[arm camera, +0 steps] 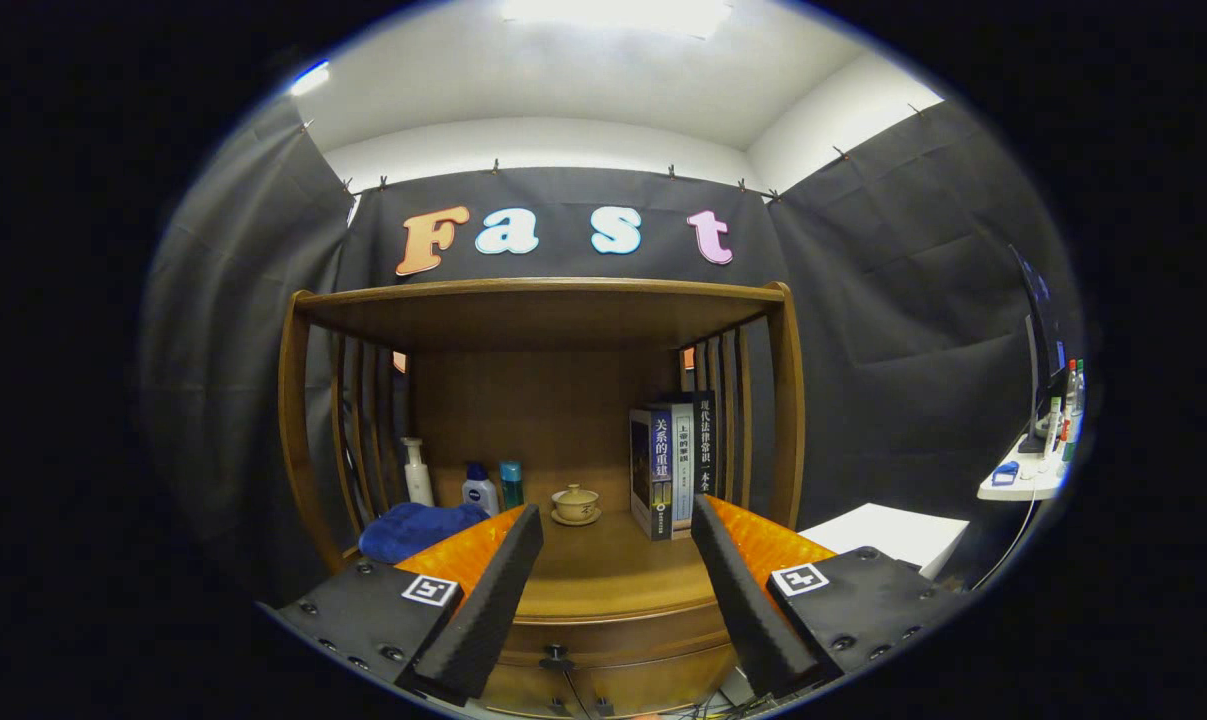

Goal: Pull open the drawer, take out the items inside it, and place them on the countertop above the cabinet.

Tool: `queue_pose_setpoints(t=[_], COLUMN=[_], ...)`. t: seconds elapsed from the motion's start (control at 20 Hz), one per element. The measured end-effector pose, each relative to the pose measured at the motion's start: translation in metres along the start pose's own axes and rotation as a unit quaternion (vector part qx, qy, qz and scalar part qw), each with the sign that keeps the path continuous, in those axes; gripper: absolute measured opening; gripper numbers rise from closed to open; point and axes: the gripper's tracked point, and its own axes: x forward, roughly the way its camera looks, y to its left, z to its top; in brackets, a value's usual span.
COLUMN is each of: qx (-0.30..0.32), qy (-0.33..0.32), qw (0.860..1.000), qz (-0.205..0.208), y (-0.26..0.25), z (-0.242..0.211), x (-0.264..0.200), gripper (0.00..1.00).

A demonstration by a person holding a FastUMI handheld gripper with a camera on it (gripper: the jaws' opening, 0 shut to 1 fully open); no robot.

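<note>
The tool (pixel 616 590) is spread wide and grasps nothing; its two fingers (pixel 488 600) angle up from the bottom of the frame with bare wood between them. The drawer (pixel 603 650) is closed. Its curved front runs side to side across the lower centre of the frame, just under the front edge of the tabletop (pixel 603 585), and its small dark knob (pixel 556 660) sits low between the fingers, a little nearer the left one. So the thing to pull lies below and just ahead of the fingertips, not level with them: the tool looks over the drawer toward the cabinet's open shelf space. By my reading the coming move calls for a dip downward and a slight shift left so the fingers bracket the knob, then a straight pull back toward the camera, square to the drawer's long front. On the tabletop in the middle of the frame stand a lidded cup (pixel 575 503), a row of books (pixel 675 463) to its right, and a blue cloth (pixel 415 529) with some bottles (pixel 480 487) to its left. The items inside the drawer are hidden.
</note>
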Motion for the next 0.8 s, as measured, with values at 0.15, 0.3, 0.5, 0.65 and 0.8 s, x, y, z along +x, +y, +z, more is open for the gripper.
queue_pose_setpoints(t=[0.15,0.3,0.5,0.65,0.8], qx=[0.003,0.000,-0.004,-0.004,-0.009], qy=[-0.002,0.005,0.006,-0.001,-0.001], qw=[1.000,1.000,1.000,1.000,1.000], qz=[0.008,0.013,0.020,0.021,0.025], y=[0.006,0.010,0.016,0.018,0.021], z=[-0.004,-0.011,-0.011,-0.009,-0.016], x=[0.001,0.002,0.001,0.001,0.003], gripper=[0.98,0.98,0.98,0.98,0.98])
